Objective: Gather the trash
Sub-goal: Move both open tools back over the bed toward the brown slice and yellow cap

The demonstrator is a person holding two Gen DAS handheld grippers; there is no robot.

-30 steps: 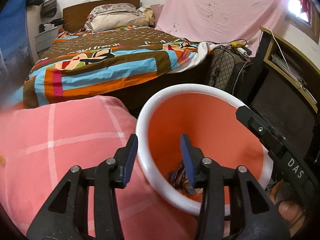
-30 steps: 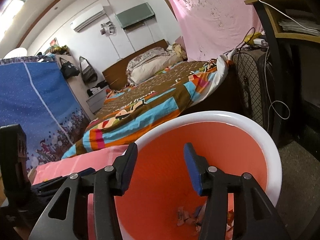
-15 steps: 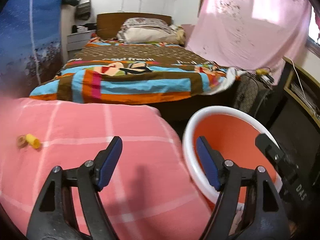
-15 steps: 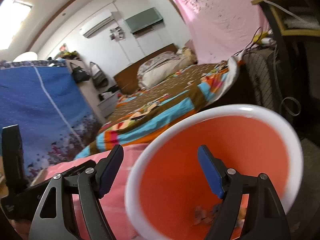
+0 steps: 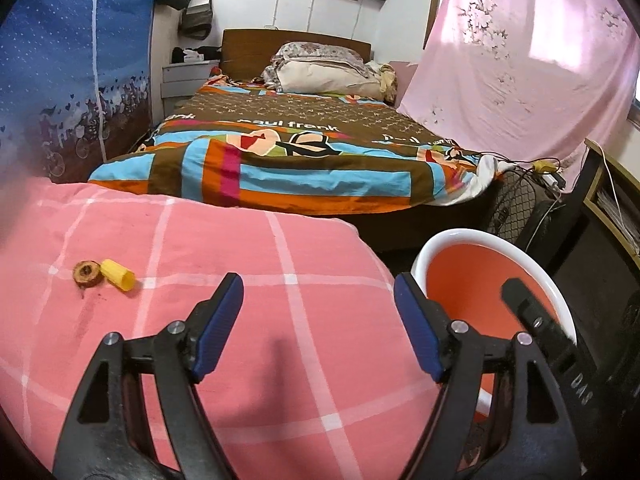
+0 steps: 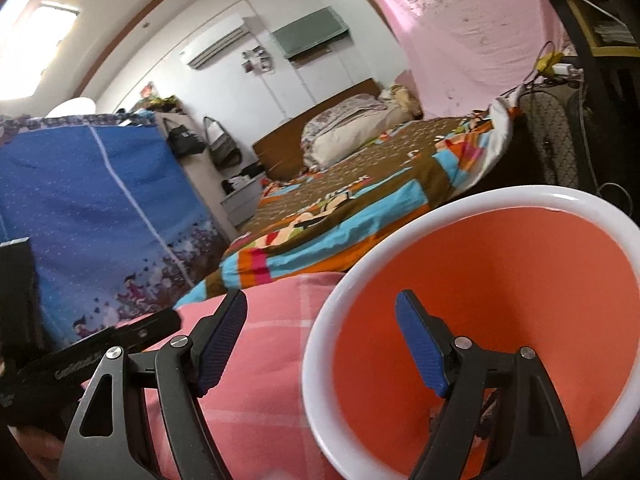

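On the far left of my left wrist view, a brown round scrap [image 5: 85, 273] and a yellow cap [image 5: 117, 275] lie touching each other on the pink checked cloth [image 5: 260, 264]. My left hand-held gripper [image 5: 319, 322] hangs above that cloth with jaws spread wide, holding nothing, well apart from both scraps. To its right, the orange bin [image 5: 548, 280] with a white rim stands just beside the cloth's edge. My right hand-held gripper [image 6: 321, 344] is also wide open and empty; it straddles the bin [image 6: 500, 280] rim, left finger over the cloth [image 6: 264, 360], right finger over the bin's mouth. Bin contents: cannot tell. The patterned bed [image 5: 304, 152] lies beyond.
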